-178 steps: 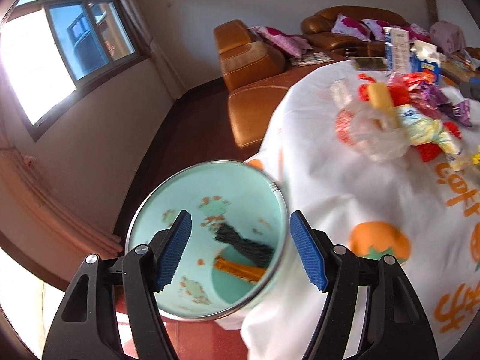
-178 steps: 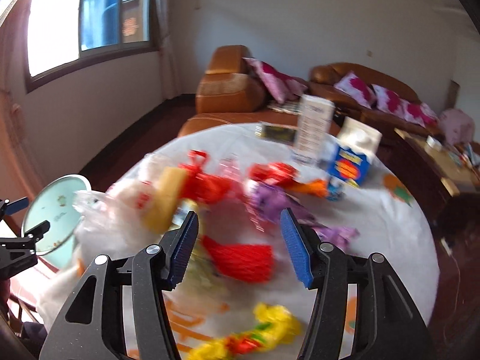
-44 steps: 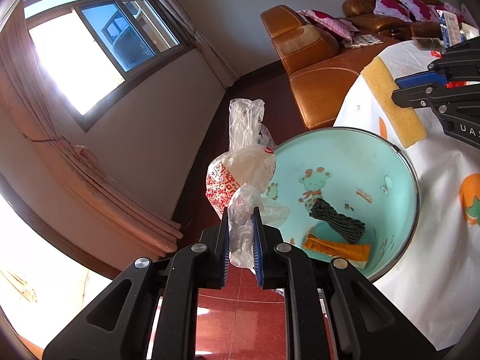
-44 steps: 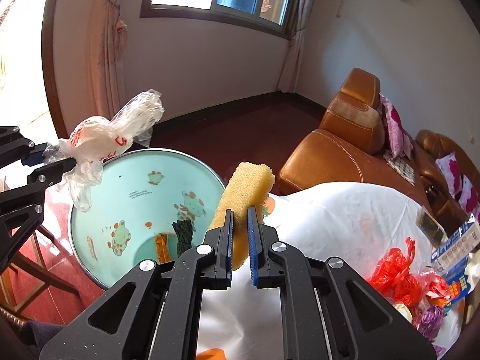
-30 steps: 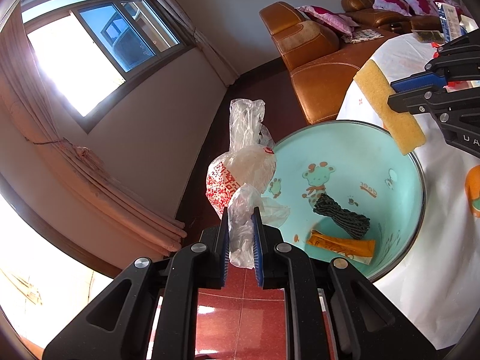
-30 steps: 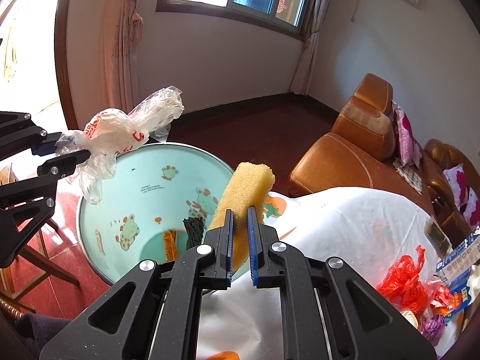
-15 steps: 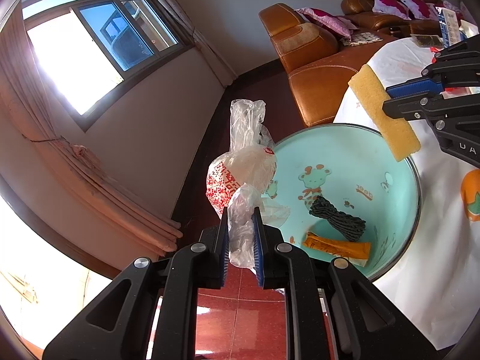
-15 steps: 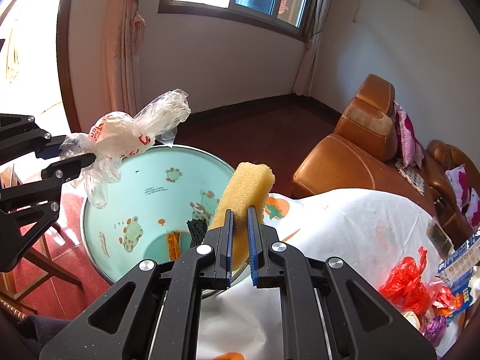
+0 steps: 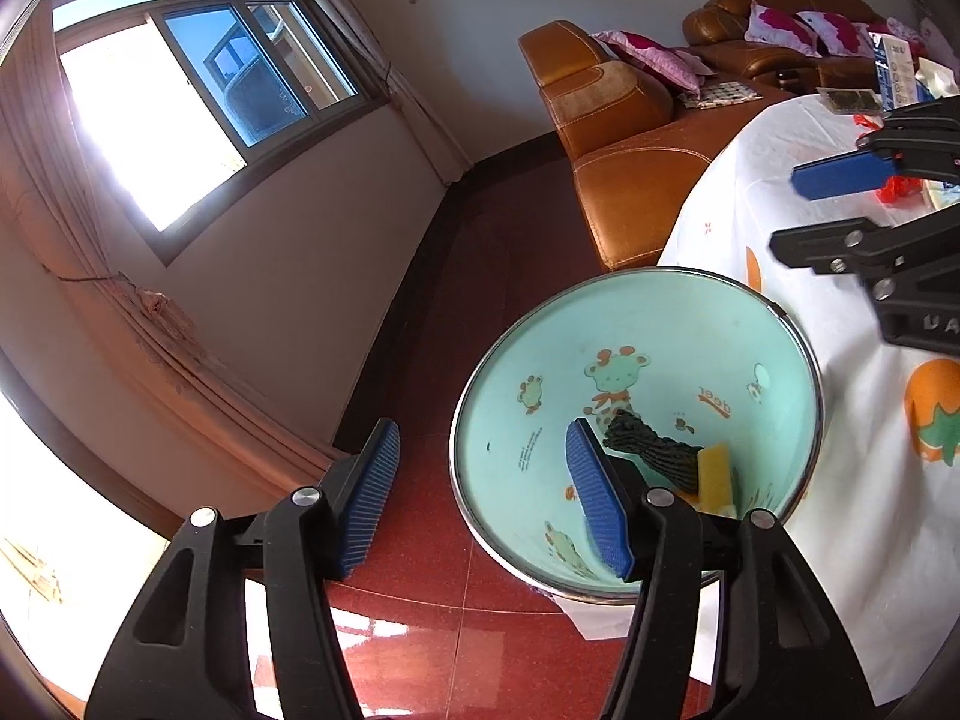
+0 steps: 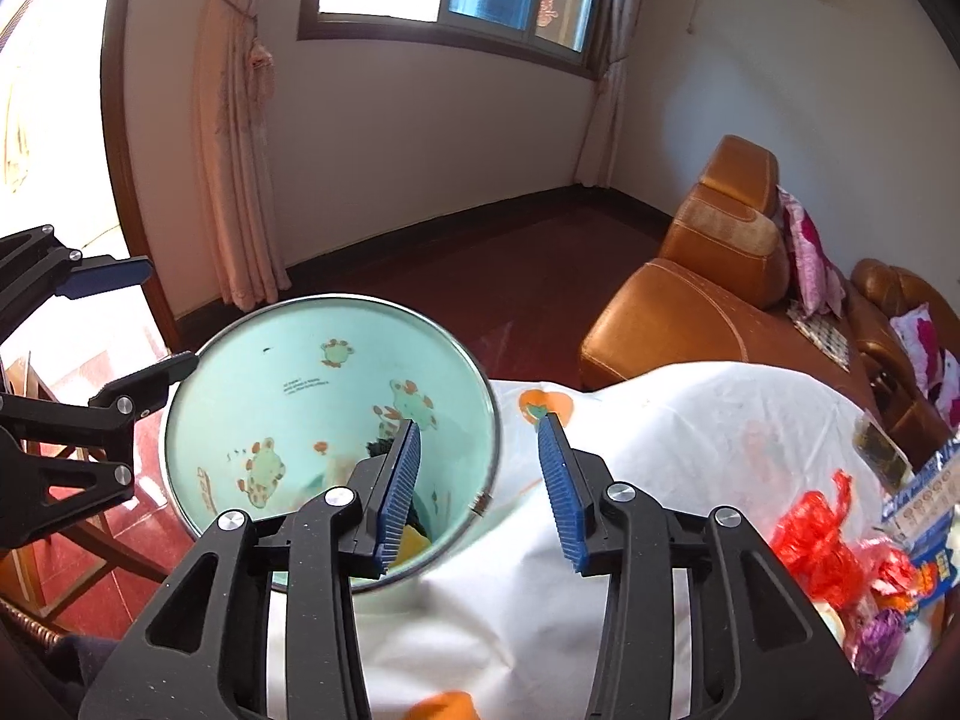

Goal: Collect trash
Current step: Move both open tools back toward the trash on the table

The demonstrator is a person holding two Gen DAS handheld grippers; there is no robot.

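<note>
The trash bin (image 9: 636,420) is a mint-green pail with cartoon animals inside, and it fills the lower centre of the left wrist view. It stands on the red floor, just beside the edge of the bench (image 9: 852,480), which carries a white cloth with orange fruit prints. At the bottom of the bin lie a dark knitted piece (image 9: 651,450) and a yellow sponge (image 9: 715,474); something orange shows under them, but I cannot tell what it is.

The left tongs (image 9: 483,489) are opening, and nothing is between the blue pads; one pad is over the floor and the other is over the bin's mouth. The right tongs (image 10: 480,492) are also opening and hold nothing; in their own view the left pad is over the bin and the right pad is over the cloth.

I judge that the step in hand is the drop into the bin, and both tongs are now free. More trash (image 10: 840,552) waits at the lower right of the right wrist view: red plastic, a purple wrapper and a blue carton on the bench. The next move probably calls for turning the tongs back toward that pile and closing on one loose piece at a time.
</note>
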